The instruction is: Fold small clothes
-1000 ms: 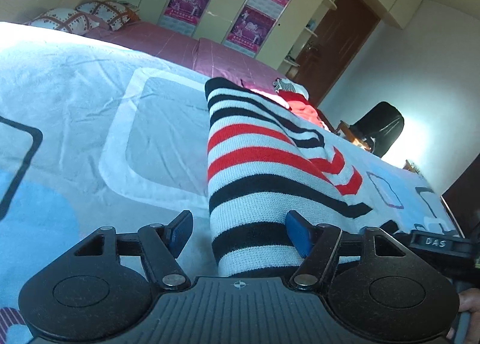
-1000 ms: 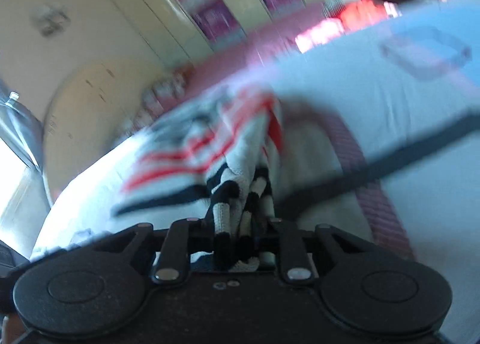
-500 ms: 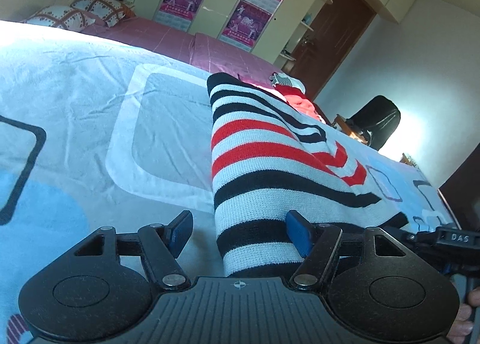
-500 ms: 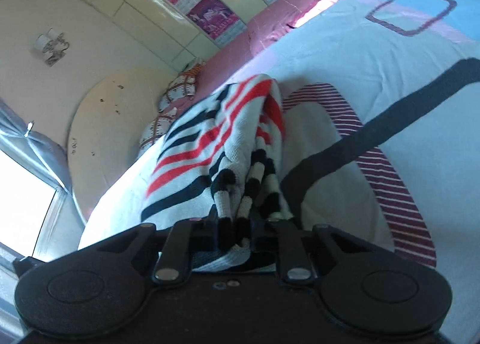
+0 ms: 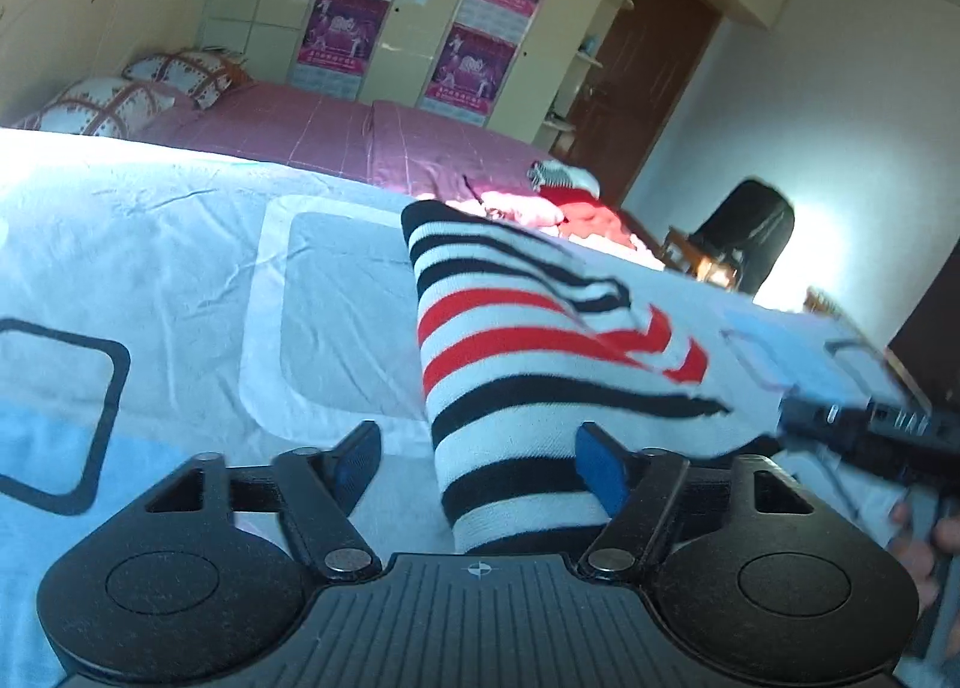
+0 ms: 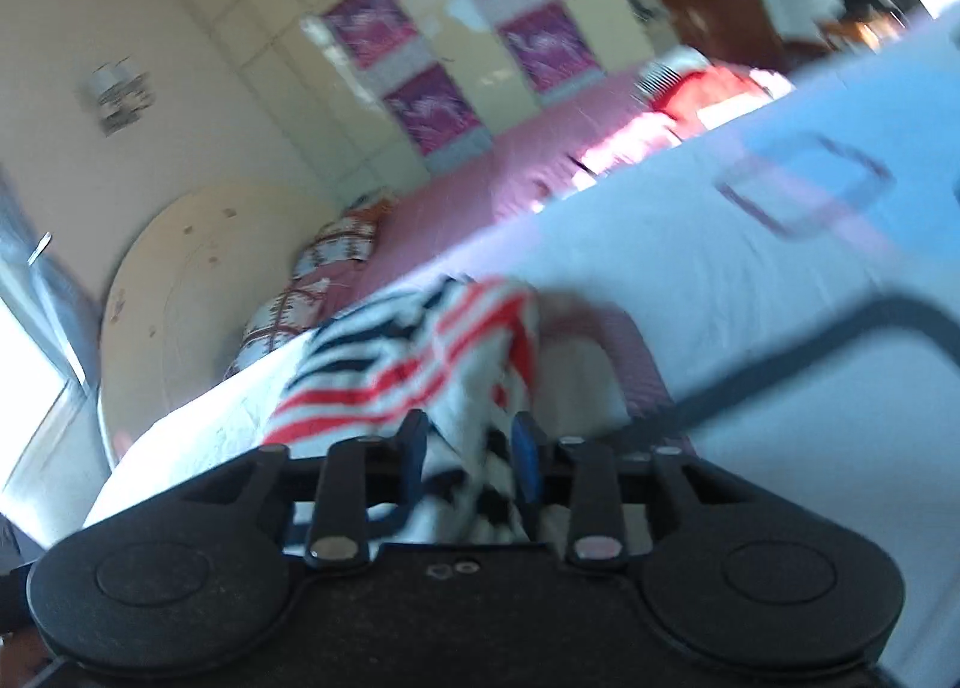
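A knitted sweater (image 5: 540, 364) with black, white and red stripes lies folded lengthwise on the pale blue bed sheet (image 5: 150, 244). My left gripper (image 5: 480, 460) straddles its near end. Its jaws are closing: the right pad (image 5: 600, 469) is at the cloth, while the left pad (image 5: 360, 457) stands clear over bare sheet. In the right wrist view my right gripper (image 6: 471, 451) has a bunched edge of the sweater (image 6: 390, 382) between its blue pads, and its jaws are opening. The right gripper (image 5: 870, 430) also shows blurred at the left wrist view's right edge.
Beyond the sheet is a pink bedspread (image 5: 312, 129) with patterned pillows (image 5: 120, 99) and a heap of red and white clothes (image 5: 558, 202). Cupboards with posters (image 5: 468, 57), a brown door and a black chair (image 5: 750, 232) stand behind. A hand (image 5: 924, 538) holds the right gripper.
The left jaws have narrowed around the sweater's end. The right jaws have parted, and their blue pads now show beside the cloth. Both views have lifted slightly, and the right view is blurred.
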The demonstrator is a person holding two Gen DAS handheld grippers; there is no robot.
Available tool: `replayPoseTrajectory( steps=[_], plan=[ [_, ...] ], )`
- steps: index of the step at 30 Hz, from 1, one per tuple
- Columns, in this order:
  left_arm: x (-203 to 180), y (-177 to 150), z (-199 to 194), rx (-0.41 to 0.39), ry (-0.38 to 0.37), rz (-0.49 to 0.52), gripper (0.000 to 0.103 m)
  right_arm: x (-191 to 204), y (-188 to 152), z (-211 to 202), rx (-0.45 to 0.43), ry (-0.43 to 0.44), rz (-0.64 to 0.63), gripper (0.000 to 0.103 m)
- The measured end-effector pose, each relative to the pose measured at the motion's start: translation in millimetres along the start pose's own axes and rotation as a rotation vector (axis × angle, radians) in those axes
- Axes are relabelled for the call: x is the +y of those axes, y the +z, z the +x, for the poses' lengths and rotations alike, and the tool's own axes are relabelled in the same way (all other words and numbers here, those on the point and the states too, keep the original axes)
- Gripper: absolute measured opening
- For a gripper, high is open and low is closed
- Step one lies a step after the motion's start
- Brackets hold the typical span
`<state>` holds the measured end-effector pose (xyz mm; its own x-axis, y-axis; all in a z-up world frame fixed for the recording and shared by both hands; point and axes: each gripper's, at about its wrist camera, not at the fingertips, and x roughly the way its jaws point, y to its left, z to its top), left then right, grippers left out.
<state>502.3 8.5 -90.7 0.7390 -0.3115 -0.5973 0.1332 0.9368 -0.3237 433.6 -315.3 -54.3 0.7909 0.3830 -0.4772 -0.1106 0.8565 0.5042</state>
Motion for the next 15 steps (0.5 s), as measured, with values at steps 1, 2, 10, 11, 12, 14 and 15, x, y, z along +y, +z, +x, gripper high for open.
replayPoseTrajectory(
  steps=[1,2,10,11,12,14,15],
  plan=[
    [0,-2,4,0.022,0.007,0.000,0.040,8,2,5,0.001,0.008,-0.055,0.020],
    [2,-6,6,0.044,0.009,-0.015,0.036,16,3,9,0.017,0.014,-0.104,0.018],
    [16,-32,5,0.103,0.077,-0.030,0.035,27,-28,33,0.190,-0.041,-0.229,0.000],
    [19,-35,8,0.113,0.083,-0.032,0.033,23,-32,32,0.171,-0.016,-0.197,0.000],
    [19,-36,8,0.119,0.085,-0.015,0.031,21,-32,31,0.165,-0.012,-0.175,0.000],
    [20,-34,-1,0.099,0.068,-0.037,0.031,24,-30,28,0.165,-0.019,-0.176,0.000],
    [21,-31,-9,0.069,0.052,-0.072,0.031,27,-28,25,0.159,-0.025,-0.183,0.000]
  ],
)
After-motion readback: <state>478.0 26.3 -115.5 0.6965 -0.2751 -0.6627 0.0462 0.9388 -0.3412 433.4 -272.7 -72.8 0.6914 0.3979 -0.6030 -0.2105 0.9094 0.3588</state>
